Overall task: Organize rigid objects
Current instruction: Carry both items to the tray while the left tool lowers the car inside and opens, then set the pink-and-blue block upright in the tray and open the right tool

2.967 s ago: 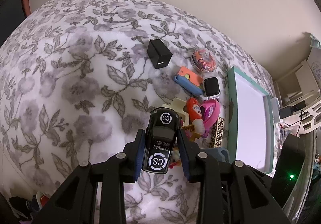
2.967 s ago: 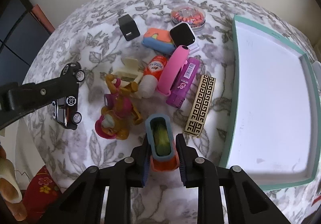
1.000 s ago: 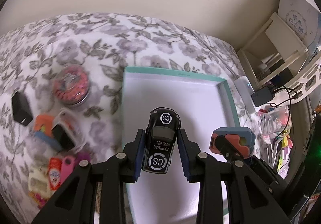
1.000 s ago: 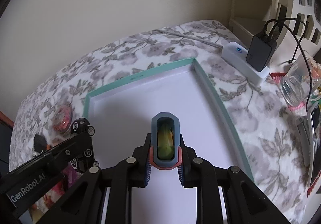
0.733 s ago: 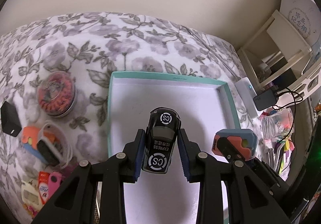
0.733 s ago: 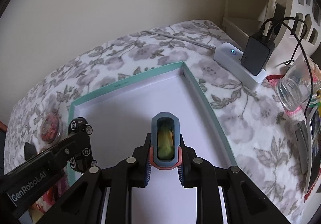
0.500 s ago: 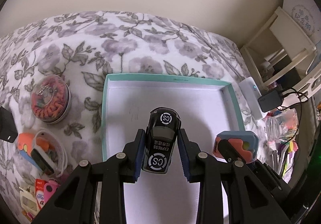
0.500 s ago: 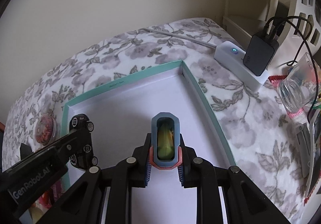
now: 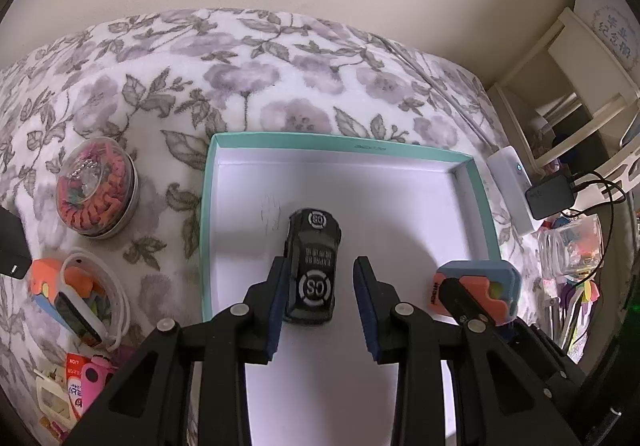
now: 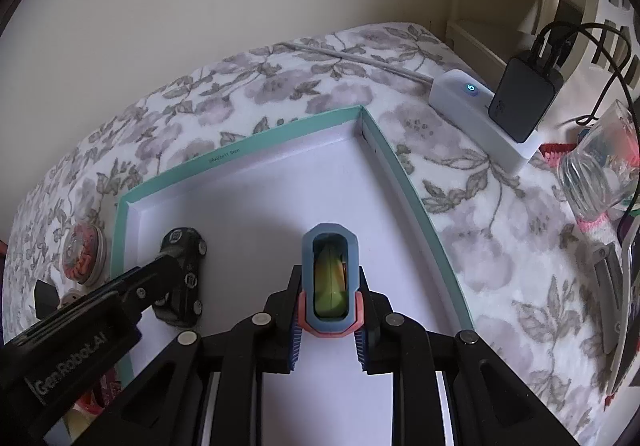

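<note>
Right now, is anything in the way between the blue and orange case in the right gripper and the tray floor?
Nothing visible. The tray floor around the blue and orange case in the right gripper is bare white. The black toy car sits well to its left, inside the open left gripper.

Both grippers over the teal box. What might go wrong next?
1. The toy car lies on the teal box floor between the open left gripper's pads, close against one; a skewed retreat may drag it.
2. The right gripper grips the blue-and-orange case; released above the floor, it may tumble toward the car.
</note>
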### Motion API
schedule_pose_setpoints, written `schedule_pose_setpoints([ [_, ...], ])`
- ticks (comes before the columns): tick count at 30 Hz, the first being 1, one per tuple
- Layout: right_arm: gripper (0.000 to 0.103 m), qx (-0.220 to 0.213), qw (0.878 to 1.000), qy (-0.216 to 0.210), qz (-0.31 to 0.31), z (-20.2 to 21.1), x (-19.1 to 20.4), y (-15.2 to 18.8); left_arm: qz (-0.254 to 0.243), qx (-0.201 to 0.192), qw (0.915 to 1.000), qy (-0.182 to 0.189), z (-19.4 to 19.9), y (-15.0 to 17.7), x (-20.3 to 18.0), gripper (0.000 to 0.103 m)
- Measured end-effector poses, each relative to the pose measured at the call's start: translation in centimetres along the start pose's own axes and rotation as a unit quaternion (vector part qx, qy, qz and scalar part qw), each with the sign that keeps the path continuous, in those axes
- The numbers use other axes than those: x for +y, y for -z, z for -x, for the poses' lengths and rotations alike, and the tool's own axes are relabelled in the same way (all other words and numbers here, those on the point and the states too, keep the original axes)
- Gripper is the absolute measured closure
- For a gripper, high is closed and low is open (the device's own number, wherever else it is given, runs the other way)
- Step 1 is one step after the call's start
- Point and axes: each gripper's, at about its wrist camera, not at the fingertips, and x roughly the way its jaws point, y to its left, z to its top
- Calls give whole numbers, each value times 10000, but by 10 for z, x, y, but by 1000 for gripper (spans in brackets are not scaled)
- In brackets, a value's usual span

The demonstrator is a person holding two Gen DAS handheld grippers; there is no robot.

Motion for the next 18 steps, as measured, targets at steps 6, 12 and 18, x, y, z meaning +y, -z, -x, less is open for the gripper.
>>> schedule_pose_setpoints([
  [6,75,-81,9999,-14,102,9,4,-2,17,-40,10000,-59,13,1,2,68],
  [12,63,-163,9998,-32,114,17,6,-1,149,-151,9995,-244,26,2,13,55],
  [18,45,-173,9997,-71,162,21,9,6,337,-283,9985,-333,41,7,29,42],
])
